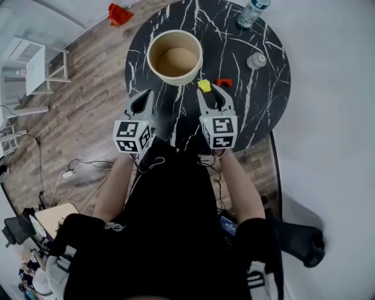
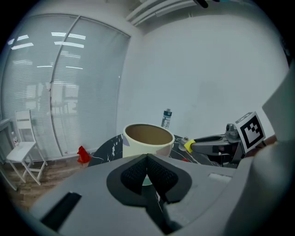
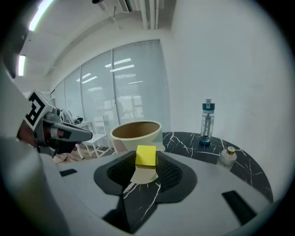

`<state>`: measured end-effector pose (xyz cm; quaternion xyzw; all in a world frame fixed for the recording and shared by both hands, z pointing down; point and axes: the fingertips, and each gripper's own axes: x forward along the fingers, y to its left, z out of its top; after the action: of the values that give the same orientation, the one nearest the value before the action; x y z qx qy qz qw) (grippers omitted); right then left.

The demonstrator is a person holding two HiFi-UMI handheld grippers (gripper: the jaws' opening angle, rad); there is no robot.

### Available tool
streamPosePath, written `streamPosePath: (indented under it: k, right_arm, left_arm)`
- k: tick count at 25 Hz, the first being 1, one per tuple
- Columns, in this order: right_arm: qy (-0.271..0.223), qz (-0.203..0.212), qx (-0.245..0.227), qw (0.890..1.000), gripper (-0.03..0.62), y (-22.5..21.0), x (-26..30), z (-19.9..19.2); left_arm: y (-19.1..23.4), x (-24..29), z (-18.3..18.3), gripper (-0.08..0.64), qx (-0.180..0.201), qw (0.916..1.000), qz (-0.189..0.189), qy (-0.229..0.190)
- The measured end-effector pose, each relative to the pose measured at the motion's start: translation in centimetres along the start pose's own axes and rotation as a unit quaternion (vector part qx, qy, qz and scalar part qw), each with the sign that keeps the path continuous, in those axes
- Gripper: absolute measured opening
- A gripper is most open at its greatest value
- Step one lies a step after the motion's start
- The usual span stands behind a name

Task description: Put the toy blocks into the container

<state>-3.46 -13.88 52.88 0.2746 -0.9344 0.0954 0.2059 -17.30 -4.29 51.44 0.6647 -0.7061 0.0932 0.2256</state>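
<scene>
A cream round container [image 1: 174,57] stands open on the black marble table [image 1: 263,99], and I see nothing inside it. My right gripper [image 1: 208,89] is shut on a yellow block [image 1: 204,85], held just to the container's near right. In the right gripper view the yellow block [image 3: 146,155] sits between the pads of the right gripper [image 3: 146,161], with the container [image 3: 136,133] behind it. A small red block [image 1: 224,82] lies on the table beside it. My left gripper [image 1: 139,102] is shut and holds nothing, near-left of the container [image 2: 148,138].
A water bottle [image 1: 252,12] and a small capped jar [image 1: 256,60] stand at the table's far right. A red object [image 1: 120,14] lies on the wooden floor beyond the table. A white chair [image 1: 35,67] is at the left.
</scene>
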Motion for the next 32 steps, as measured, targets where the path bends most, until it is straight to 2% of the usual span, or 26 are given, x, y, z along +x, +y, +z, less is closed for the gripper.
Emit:
streamPosePath:
  k: [6,10,14,20,25,32]
  right_arm:
    - [-0.070,0.011,-0.001,0.997,0.127,0.9,-1.5,5.9]
    - [-0.105,0.022,-0.029,0.994,0.129,1.6,-1.5,10.2]
    - [-0.112,0.034,-0.061,0.991,0.129,2.4,-0.3,12.7]
    - [-0.091,0.057,-0.099,0.989,0.129,4.0,2.2,14.6]
    - [-0.035,0.070,-0.122,0.989,0.129,4.5,5.1,13.7]
    - [0.045,0.090,-0.130,0.986,0.129,4.8,8.6,11.7]
  left_arm:
    - [0.5,-1.1,3.7,0.000,0.012,0.9992,0.010,-0.036]
    - [0.9,-1.0,6.5,0.000,0.018,0.9978,0.012,-0.063]
    - [1.5,-0.5,8.3,-0.002,0.018,0.9967,0.012,-0.078]
    - [3.5,0.7,9.6,-0.001,0.005,0.9963,0.013,-0.085]
    - [5.2,1.9,9.3,-0.002,-0.010,0.9965,0.012,-0.082]
    - [7.0,3.8,7.7,-0.002,-0.038,0.9973,0.010,-0.062]
